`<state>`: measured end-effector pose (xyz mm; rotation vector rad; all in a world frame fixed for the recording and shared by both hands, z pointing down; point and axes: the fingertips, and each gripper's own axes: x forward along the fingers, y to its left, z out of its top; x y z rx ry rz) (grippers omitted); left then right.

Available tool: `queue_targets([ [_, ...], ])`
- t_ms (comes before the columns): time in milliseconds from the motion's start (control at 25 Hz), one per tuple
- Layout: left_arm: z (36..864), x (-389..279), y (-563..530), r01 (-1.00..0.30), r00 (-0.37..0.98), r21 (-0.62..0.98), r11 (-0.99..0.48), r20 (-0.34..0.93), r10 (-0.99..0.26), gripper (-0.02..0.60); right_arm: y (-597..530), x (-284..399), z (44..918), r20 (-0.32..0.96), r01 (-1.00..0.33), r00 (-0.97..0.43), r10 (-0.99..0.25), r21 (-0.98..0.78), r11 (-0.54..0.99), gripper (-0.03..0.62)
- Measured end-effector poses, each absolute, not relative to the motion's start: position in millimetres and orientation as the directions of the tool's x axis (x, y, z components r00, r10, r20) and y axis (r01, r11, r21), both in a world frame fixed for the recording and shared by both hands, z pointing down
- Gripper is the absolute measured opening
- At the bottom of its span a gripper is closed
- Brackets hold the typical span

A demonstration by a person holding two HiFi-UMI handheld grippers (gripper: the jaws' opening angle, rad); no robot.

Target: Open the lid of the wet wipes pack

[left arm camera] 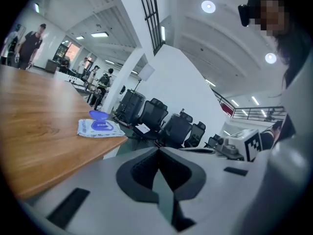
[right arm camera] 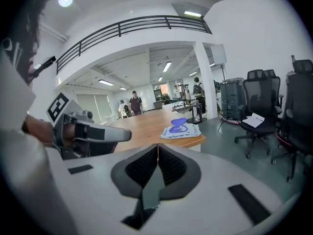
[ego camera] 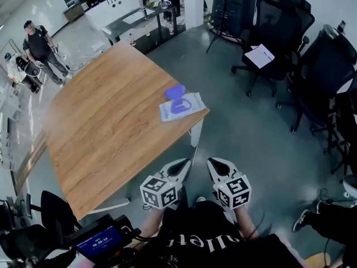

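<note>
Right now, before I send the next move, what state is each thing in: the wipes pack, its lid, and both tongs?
wet wipes pack: lying flat at the corner of the table, nothing touching it.
lid: open, flipped up clear of the pack's opening.
left tongs: shut, empty, off the table.
right tongs: shut, empty, off the table.

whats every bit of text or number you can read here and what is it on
"llet": part of the white lettering on the person's black shirt in the head view; the rest is cut off.
"00:00:14", roughly: on the small screen; the digits are blurry.
wet wipes pack: its print is too blurred to read in any view.
paper on the office chair: too small to read.
marker cubes: square patterns only, no words.
</note>
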<state>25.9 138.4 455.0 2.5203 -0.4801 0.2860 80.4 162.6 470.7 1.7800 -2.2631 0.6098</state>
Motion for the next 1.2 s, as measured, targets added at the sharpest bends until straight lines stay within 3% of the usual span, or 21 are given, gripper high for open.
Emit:
queue_targets([
  [240,464.8,2.6,195.4,-0.476,0.878,0.502,-0.723,0.325,-0.352,0.002,209.9,68.7,466.3,0.409,-0.960,-0.278,-0.869,-0.144,0.240,0.011],
  [560,442.8,-25.6,212.0,-0.536,0.844,0.471,-0.701,0.320,-0.430,0.002,233.2,42.5,453.2,0.357,-0.939,-0.334,-0.872,-0.208,0.275,0.011],
  [1200,441.4,-70.7,218.5,-0.515,0.856,0.441,-0.735,0.303,-0.418,0.002,236.0,-10.6,444.6,0.331,-0.913,-0.379,-0.864,-0.286,0.291,0.009],
])
